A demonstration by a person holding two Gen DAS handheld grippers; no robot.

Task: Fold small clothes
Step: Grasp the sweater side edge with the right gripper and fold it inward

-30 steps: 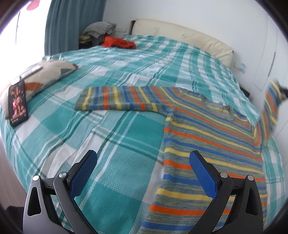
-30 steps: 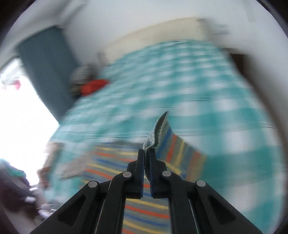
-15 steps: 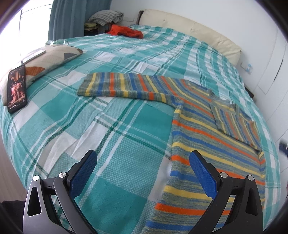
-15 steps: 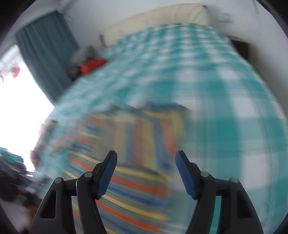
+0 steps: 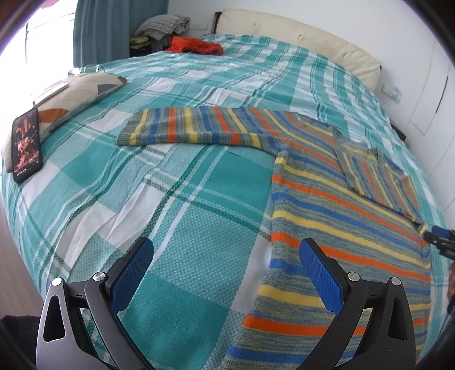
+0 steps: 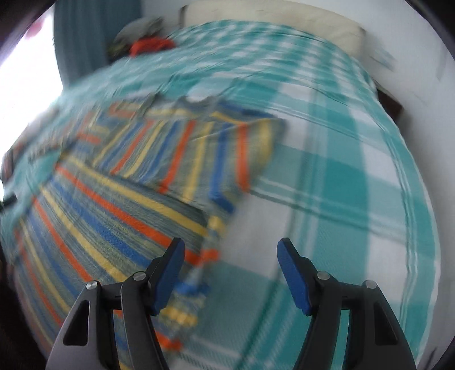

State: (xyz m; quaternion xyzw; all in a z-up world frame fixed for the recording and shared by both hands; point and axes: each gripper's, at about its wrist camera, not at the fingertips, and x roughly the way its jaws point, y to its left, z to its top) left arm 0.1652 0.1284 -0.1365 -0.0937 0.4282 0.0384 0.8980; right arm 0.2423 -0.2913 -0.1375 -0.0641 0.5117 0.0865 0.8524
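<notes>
A striped sweater (image 5: 327, 199) in orange, blue, yellow and grey lies flat on the teal plaid bedspread (image 5: 182, 199). Its left sleeve (image 5: 187, 128) stretches out to the left. Its right sleeve (image 5: 375, 173) lies folded across the chest. My left gripper (image 5: 226, 257) is open and empty above the bedspread, by the sweater's lower left edge. My right gripper (image 6: 231, 261) is open and empty at the sweater's right edge (image 6: 210, 230); that view is blurred. Its tip also shows in the left wrist view (image 5: 439, 240).
A phone (image 5: 25, 145) lies on a patterned cushion (image 5: 71, 96) at the left. A red garment (image 5: 196, 45) and a pile of folded clothes (image 5: 162, 25) sit at the far end by the curtain (image 5: 113, 25). A cream headboard (image 5: 298, 37) and white wall stand behind.
My right gripper let go of the right sleeve, which now lies folded across the chest, and drew back open to the sweater's right edge. The left gripper stayed open and rose slightly.
</notes>
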